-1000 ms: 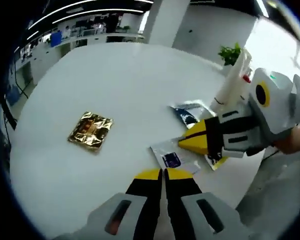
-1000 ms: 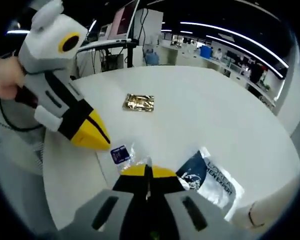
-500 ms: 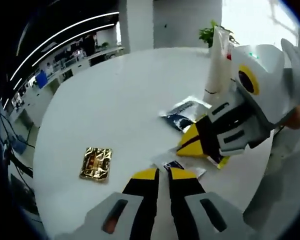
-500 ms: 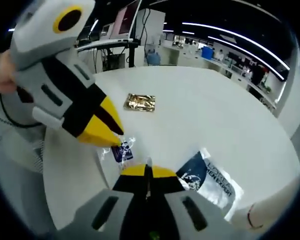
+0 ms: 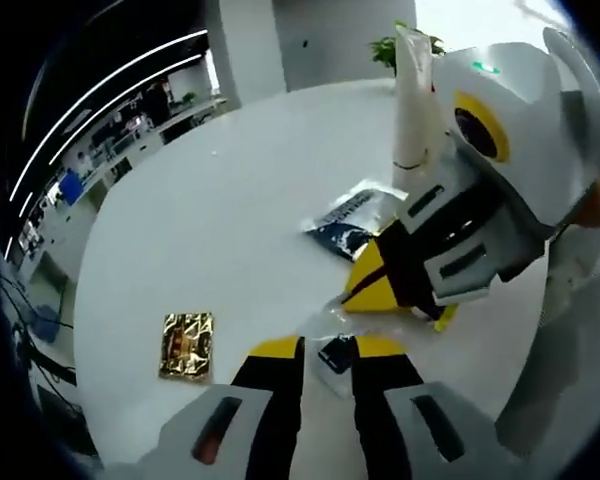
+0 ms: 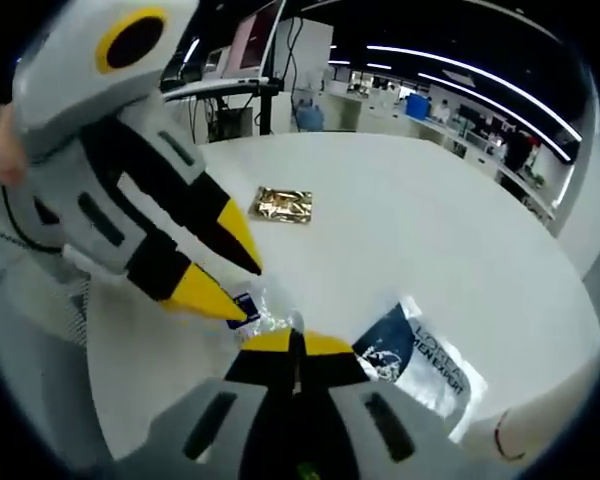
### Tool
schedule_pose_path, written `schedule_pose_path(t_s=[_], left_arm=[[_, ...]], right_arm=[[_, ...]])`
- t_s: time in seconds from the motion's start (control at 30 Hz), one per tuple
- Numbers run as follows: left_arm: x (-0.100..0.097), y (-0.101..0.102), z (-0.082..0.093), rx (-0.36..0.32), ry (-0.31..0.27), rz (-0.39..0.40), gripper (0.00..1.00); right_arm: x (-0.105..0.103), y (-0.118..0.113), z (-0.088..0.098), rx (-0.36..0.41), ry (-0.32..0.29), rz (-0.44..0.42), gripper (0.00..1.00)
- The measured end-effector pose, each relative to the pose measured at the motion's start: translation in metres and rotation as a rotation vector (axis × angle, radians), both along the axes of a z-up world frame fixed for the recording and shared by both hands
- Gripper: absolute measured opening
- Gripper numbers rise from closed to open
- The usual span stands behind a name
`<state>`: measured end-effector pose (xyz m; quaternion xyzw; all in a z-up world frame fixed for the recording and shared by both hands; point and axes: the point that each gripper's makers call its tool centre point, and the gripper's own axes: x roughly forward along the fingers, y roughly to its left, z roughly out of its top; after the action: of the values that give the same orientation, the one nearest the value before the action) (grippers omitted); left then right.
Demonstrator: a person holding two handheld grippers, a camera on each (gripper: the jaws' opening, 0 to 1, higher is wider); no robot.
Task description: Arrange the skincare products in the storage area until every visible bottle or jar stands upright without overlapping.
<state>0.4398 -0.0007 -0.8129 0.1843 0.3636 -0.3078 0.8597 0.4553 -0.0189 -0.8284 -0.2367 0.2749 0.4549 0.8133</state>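
A small clear sachet with a dark blue label (image 5: pixel 337 352) lies between the jaws of my left gripper (image 5: pixel 330 349), which is open around it. In the right gripper view the same sachet (image 6: pixel 250 309) sits between the left gripper's (image 6: pixel 228 265) spread yellow tips. My right gripper (image 6: pixel 295 343) is shut, with a corner of the clear film pinched at its tips. It reaches into the left gripper view from the right, and its fingertips (image 5: pixel 364 290) rest just above the sachet. A white tube (image 5: pixel 412 100) stands upright at the table's far side.
A gold foil sachet (image 5: pixel 187 345) (image 6: pixel 285 205) lies flat by itself on the round white table (image 5: pixel 230 200). A dark blue and clear sachet (image 5: pixel 345 225) (image 6: pixel 420 355) lies flat between the tube and the grippers. A potted plant (image 5: pixel 410 45) stands behind the tube.
My left gripper has opened and moved forward, so the clear sachet now sits between its jaws. The left view has swung round. The right gripper has stayed shut and still.
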Motion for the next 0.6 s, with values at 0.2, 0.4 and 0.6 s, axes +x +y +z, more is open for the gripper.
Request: schedule_pose_path(t_s=[0.2,0.4,0.6], left_arm=[[-0.0016,-0.0067,-0.0085,0.005,0.004,-0.025,0.19],[-0.0015,-0.0076,-0.0119,-0.010,0.030,-0.017,0.17],[-0.0025,-0.0083,-0.0124,-0.034,0.042,0.009,0.17]], right_arm=[[0.0000,0.0001,0.0000,-0.005,-0.001,0.006,0.01],[-0.0001,0.0004,0.0002,-0.001,-0.001,0.009,0.01],[0.0001,0.0007,0.0006,-0.018,-0.023,0.025,0.03]])
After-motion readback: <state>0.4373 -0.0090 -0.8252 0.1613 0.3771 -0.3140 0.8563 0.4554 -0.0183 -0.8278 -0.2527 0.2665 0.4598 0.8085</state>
